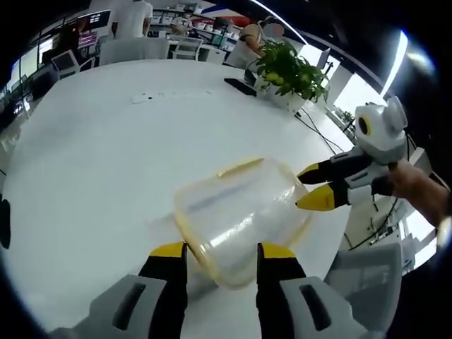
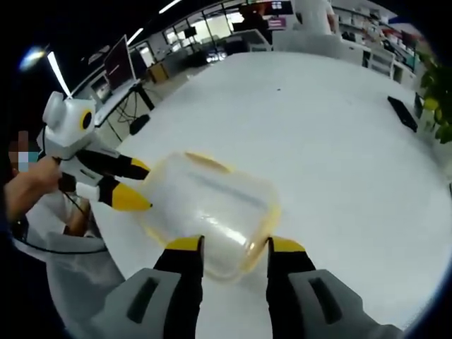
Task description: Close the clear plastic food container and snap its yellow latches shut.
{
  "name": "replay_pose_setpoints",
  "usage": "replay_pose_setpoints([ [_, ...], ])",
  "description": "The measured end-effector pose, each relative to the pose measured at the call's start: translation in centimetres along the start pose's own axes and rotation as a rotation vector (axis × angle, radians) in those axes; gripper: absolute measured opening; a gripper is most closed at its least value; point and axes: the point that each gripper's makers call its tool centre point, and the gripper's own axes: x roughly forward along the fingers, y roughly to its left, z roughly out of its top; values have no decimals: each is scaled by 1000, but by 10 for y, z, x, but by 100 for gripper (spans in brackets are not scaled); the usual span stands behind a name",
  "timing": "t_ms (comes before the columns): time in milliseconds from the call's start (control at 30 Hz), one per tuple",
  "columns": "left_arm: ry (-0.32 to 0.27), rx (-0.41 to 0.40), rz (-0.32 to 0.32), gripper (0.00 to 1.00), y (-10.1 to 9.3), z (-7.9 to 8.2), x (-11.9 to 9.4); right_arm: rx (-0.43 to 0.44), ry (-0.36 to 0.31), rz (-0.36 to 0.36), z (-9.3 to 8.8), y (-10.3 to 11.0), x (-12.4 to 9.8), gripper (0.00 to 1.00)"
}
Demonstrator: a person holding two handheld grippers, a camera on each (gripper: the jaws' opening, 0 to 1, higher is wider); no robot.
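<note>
A clear plastic container (image 1: 236, 215) with yellow trim lies on the white table (image 1: 106, 155). A yellow latch (image 1: 240, 167) shows along its far side. In the left gripper view my left gripper (image 1: 223, 251) stands open, its yellow-tipped jaws either side of the container's near end. My right gripper (image 1: 302, 188) comes in from the right, open, tips at the container's right edge. In the right gripper view the container (image 2: 208, 212) sits just beyond my right gripper (image 2: 235, 245), with a yellow latch (image 2: 206, 161) on its far side. My left gripper (image 2: 145, 187) points at its left end, open.
A potted plant (image 1: 289, 70) and a flat black object (image 1: 240, 86) stand at the table's far side. A hand (image 1: 417, 187) holds the right gripper. The table's edge runs close behind the container, with a monitor (image 2: 116, 63) and cables beyond it. Chairs and people are far off.
</note>
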Motion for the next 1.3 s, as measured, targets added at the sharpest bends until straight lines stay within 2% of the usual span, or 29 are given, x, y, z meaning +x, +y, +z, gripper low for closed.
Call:
replay_pose_setpoints([
  [700, 6, -8, 1, 31, 5, -20, -17, 8, -15, -7, -12, 25, -1, 31],
  [1300, 11, -13, 4, 31, 1, -41, -31, -2, -9, -3, -27, 46, -4, 31],
])
